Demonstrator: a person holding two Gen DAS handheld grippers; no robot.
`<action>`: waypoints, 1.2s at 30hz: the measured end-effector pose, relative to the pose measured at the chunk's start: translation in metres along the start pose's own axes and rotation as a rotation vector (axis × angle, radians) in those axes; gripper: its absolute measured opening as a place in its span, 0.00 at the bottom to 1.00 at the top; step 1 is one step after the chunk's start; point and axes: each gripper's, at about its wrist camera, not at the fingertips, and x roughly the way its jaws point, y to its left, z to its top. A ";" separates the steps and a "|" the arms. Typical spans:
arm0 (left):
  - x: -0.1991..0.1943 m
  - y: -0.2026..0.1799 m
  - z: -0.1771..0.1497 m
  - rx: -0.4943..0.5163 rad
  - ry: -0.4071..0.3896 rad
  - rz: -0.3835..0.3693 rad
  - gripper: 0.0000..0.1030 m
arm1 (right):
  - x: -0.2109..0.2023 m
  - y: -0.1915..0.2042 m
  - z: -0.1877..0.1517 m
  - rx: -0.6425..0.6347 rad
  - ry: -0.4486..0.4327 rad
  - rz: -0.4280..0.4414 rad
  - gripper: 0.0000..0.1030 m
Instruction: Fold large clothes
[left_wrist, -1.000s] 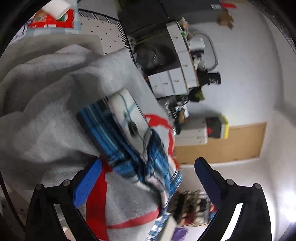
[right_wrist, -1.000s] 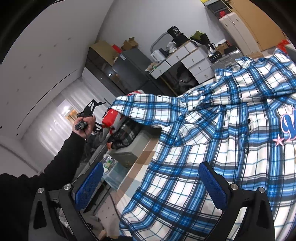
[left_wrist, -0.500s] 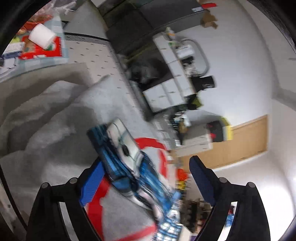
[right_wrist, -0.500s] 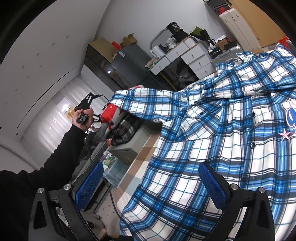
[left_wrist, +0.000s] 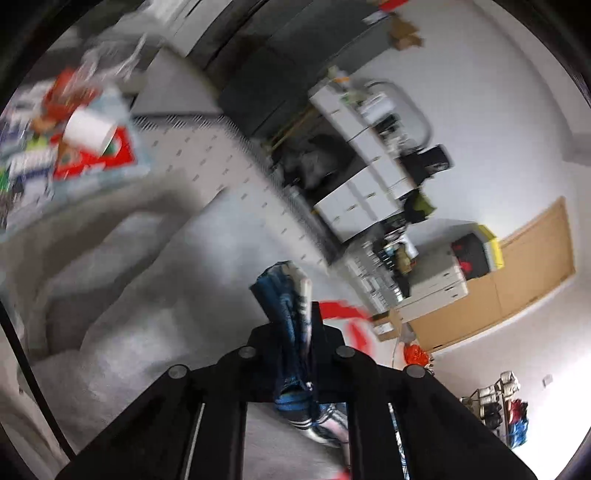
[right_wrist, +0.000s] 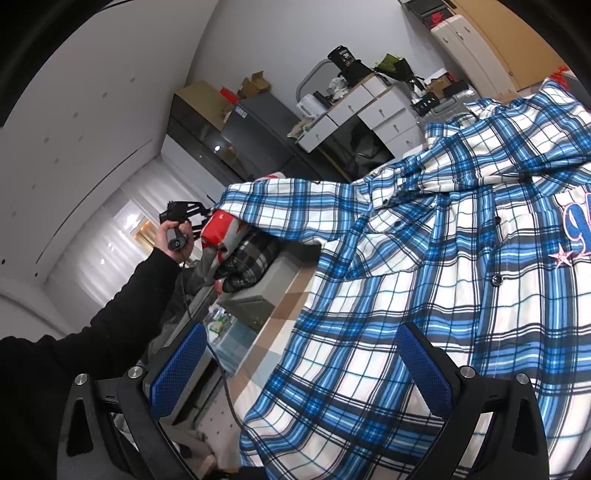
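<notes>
A large blue-and-white plaid shirt (right_wrist: 443, 258) lies spread over the table, its sleeve (right_wrist: 288, 206) stretched out to the left. My left gripper (left_wrist: 295, 325) is shut on the sleeve cuff (left_wrist: 291, 295); it also shows far left in the right wrist view (right_wrist: 199, 218), held in a hand at the sleeve's end. My right gripper (right_wrist: 303, 365) is open and empty, hovering over the shirt's lower left hem.
A grey garment with red print (left_wrist: 140, 295) lies under the cuff. A paper roll (left_wrist: 88, 129) and clutter sit at the upper left. White drawers (right_wrist: 369, 107), a dark cabinet (right_wrist: 251, 125) and a grey bin (right_wrist: 255, 302) stand beyond the table edge.
My left gripper moved onto the sleeve cuff and shut on it; it was open before. The right gripper stayed open, barely shifting over the shirt.
</notes>
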 end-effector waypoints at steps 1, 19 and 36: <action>-0.006 -0.009 0.001 0.024 -0.024 -0.004 0.05 | 0.000 -0.001 0.000 0.004 0.000 0.002 1.00; -0.036 -0.257 -0.102 0.515 -0.062 -0.334 0.03 | -0.042 -0.021 -0.014 0.054 -0.087 0.000 1.00; 0.134 -0.344 -0.365 0.861 0.564 -0.445 0.03 | -0.088 -0.052 -0.028 0.115 -0.141 -0.045 1.00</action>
